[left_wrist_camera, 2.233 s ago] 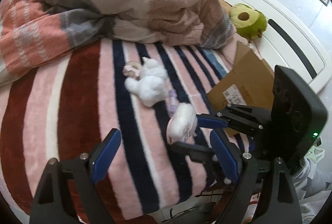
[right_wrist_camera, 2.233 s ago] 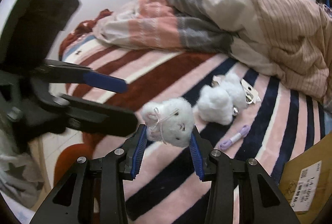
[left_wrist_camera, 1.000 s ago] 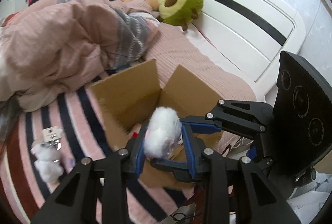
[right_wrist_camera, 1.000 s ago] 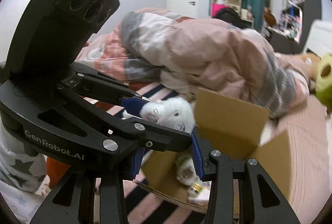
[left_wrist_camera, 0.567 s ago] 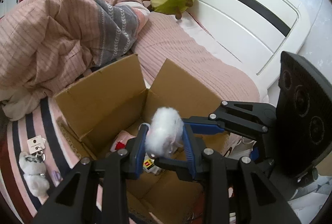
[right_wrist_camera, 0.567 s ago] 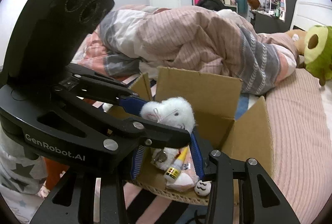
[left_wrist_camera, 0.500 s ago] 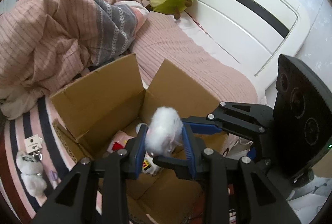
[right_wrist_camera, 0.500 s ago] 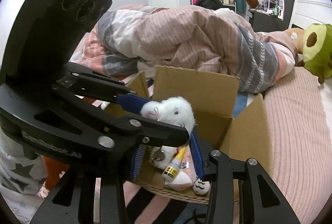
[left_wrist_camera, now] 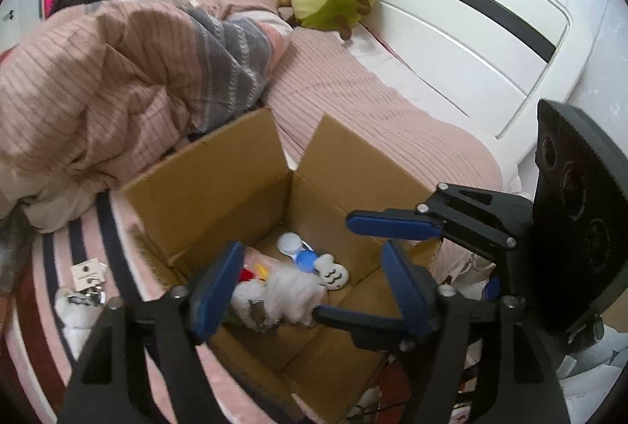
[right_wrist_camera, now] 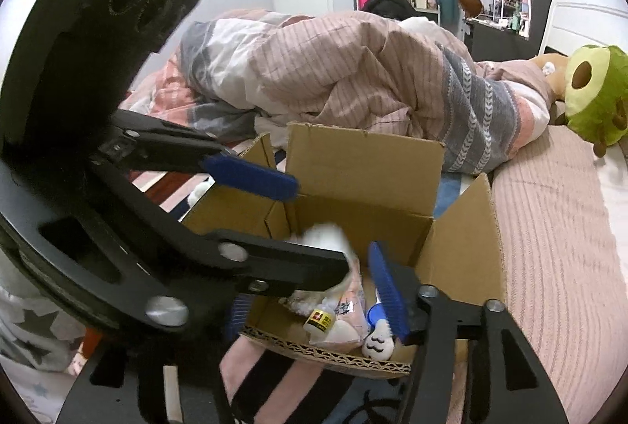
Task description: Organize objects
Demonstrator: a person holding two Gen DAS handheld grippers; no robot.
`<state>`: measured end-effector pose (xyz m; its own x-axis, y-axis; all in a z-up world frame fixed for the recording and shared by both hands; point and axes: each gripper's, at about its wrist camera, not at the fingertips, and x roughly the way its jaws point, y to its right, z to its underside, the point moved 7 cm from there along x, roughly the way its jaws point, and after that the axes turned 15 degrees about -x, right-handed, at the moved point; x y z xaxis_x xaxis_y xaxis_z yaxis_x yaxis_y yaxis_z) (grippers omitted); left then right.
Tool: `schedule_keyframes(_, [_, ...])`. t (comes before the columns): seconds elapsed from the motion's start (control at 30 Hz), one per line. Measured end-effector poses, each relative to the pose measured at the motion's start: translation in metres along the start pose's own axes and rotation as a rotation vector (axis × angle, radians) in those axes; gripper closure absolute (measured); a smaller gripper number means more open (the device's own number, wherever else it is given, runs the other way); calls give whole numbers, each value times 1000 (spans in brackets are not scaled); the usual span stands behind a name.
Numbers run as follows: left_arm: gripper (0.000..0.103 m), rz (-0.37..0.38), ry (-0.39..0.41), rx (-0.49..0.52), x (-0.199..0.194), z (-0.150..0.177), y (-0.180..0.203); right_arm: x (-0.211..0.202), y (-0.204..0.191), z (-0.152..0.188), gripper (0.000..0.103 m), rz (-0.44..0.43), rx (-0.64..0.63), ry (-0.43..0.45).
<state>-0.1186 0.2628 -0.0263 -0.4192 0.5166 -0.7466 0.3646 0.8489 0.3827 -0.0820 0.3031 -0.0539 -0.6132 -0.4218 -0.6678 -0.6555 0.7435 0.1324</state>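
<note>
- Two views, left wrist first: the left tongs have just been opening and now stand apart over the open brown cardboard box on the bed. The fluffy white plush toy lies inside the box below them, touching neither pad so far as I can tell.
- In the same view the right tongs, at about three o'clock, have also just been opening; nothing is between their blue pads.
- A second white plush keychain with a paper tag lies on the striped pink blanket at nine o'clock, outside the box, and likely comes next.
- Risk here: the two tools are crowded over one box, so pulling away carelessly could knock them together or catch a flap and shift the box.
- Right wrist view: the plush toy is blurred at the centre, beside the left tool's lower finger; I judge it mid-drop.
- Its fur or cord might snag that finger and be dragged back out.
- The box's near edge, at six o'clock, appears close to the bed's edge, so a nudge could tip it off.
</note>
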Motion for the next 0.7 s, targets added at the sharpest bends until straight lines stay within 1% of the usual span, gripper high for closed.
schedule_keyframes(0.07, [23,-17,32,0,-11,-1,-3,-1,-1,0,47,1,-1,-2])
schedule_keyframes(0.27, [23,-44,91,-12,-44,4,-18,-3,-6,-3,47,-1,-7,4])
schedule_keyframes(0.53, [22,-85,154,-79,-85,18,-60,-4,-26,-16,47,-9,-33,16])
schedule_keyframes(0.7, [22,-106,197,-131,-111,32,-94,-4,-53,-38,47,-34,-68,52])
